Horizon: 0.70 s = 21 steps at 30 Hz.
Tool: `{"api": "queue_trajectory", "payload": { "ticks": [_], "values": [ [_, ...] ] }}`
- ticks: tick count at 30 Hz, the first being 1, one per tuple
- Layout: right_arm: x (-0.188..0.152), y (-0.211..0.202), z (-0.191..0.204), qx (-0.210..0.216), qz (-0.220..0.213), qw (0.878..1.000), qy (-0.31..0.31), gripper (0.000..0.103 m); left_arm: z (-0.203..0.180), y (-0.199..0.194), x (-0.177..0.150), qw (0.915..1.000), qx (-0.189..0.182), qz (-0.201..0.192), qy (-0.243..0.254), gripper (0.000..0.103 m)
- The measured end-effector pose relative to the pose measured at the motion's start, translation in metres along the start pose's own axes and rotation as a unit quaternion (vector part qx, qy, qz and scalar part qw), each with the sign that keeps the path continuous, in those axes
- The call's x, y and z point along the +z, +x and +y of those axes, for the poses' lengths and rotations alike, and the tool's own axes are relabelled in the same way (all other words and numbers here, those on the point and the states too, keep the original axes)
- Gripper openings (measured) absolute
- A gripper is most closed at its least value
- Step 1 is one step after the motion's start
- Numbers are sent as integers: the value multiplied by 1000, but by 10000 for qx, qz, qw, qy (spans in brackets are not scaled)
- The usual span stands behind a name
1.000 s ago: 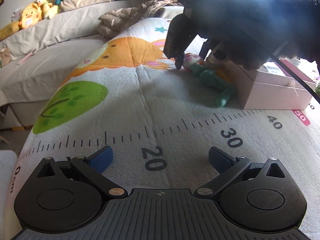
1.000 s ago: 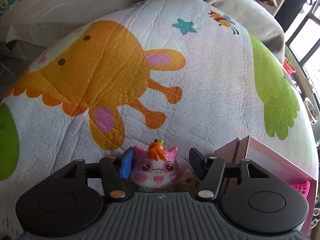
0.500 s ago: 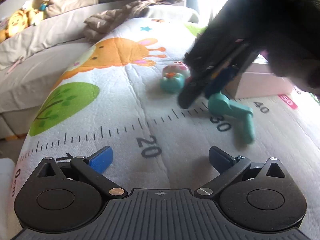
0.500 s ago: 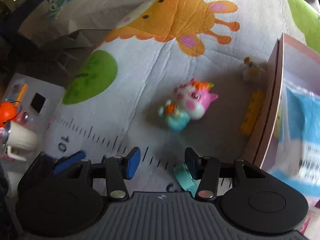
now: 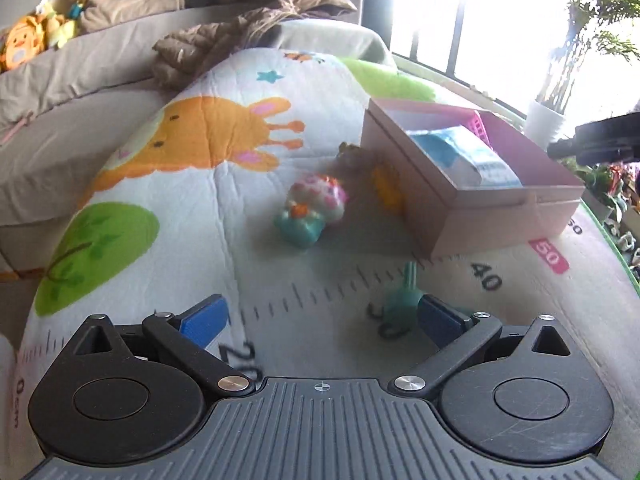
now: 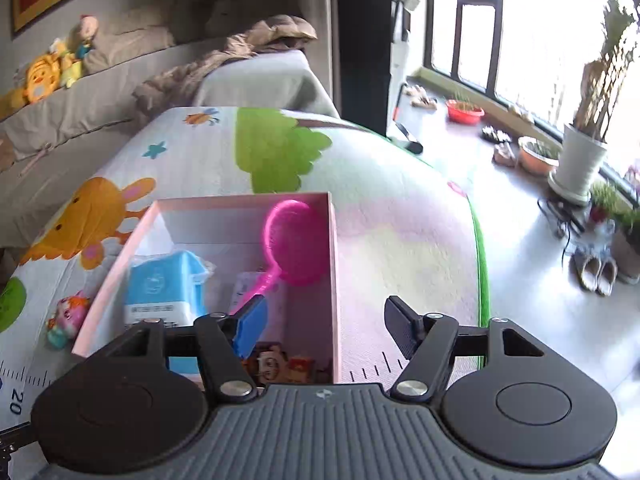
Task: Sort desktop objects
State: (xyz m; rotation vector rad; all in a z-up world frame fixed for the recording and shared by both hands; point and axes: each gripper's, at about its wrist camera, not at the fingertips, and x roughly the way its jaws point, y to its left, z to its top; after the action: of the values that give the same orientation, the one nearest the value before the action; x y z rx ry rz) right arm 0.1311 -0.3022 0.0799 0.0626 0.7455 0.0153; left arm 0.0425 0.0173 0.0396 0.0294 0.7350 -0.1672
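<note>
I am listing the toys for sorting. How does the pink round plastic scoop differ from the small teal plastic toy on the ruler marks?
The pink round plastic scoop already lies inside the pink cardboard box, while the small teal plastic toy lies outside on the printed play mat. The scoop shows a wide round head on a thin handle; the teal toy looks narrow. Both are plastic toys, and no hand-held gripper holds either.

Left wrist view: looks forward and downward along its fingers, low over the printed play mat [image 5: 224,200], facing the pink box [image 5: 452,196] from its long side. Right wrist view: higher, looks down into the same pink box [image 6: 334,264], facing the window. Both views share the box, the mat and the pink toy figure [image 5: 316,200] [image 6: 70,314].
</note>
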Motion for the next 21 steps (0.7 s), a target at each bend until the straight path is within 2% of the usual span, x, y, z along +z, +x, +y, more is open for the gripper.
{"api": "queue_trajectory", "payload": {
  "ticks": [2, 4, 5, 9, 10, 11, 12, 14, 15, 16, 21],
  "values": [
    [-1, 19, -10, 141, 193, 9992, 311, 55, -6, 12, 16, 9994, 219, -177, 192, 103],
    [-9, 34, -12, 443, 299, 9973, 500, 53, -8, 27, 29, 9986, 399, -195, 279, 103],
    [-10, 38, -10, 650, 346, 9958, 539, 57, -7, 39, 37, 9985, 454, -142, 281, 103],
    [-17, 44, 19, 472, 174, 9987, 14, 59, -3, 70, 52, 9975, 626, 39, 318, 102],
    [-18, 44, 24, 494, 156, 9986, -76, 59, -3, 76, 54, 9973, 639, 68, 341, 96],
    [-19, 44, 27, 541, 146, 9983, -149, 59, -3, 81, 55, 9970, 672, 111, 364, 84],
    [-20, 43, 29, 597, 144, 9979, -195, 59, -2, 84, 56, 9969, 670, 164, 372, 76],
    [-20, 43, 33, 683, 145, 9973, -224, 59, 0, 89, 55, 9967, 677, 286, 333, 50],
    [-20, 42, 34, 709, 148, 9971, -224, 59, 1, 89, 53, 9968, 662, 313, 327, 44],
    [-20, 41, 35, 730, 152, 9970, -221, 59, 1, 87, 50, 9969, 638, 307, 331, 41],
    [-21, 40, 43, 840, 154, 9960, -270, 59, 4, 63, 31, 9962, 659, 320, 482, 40]
  ]
}}
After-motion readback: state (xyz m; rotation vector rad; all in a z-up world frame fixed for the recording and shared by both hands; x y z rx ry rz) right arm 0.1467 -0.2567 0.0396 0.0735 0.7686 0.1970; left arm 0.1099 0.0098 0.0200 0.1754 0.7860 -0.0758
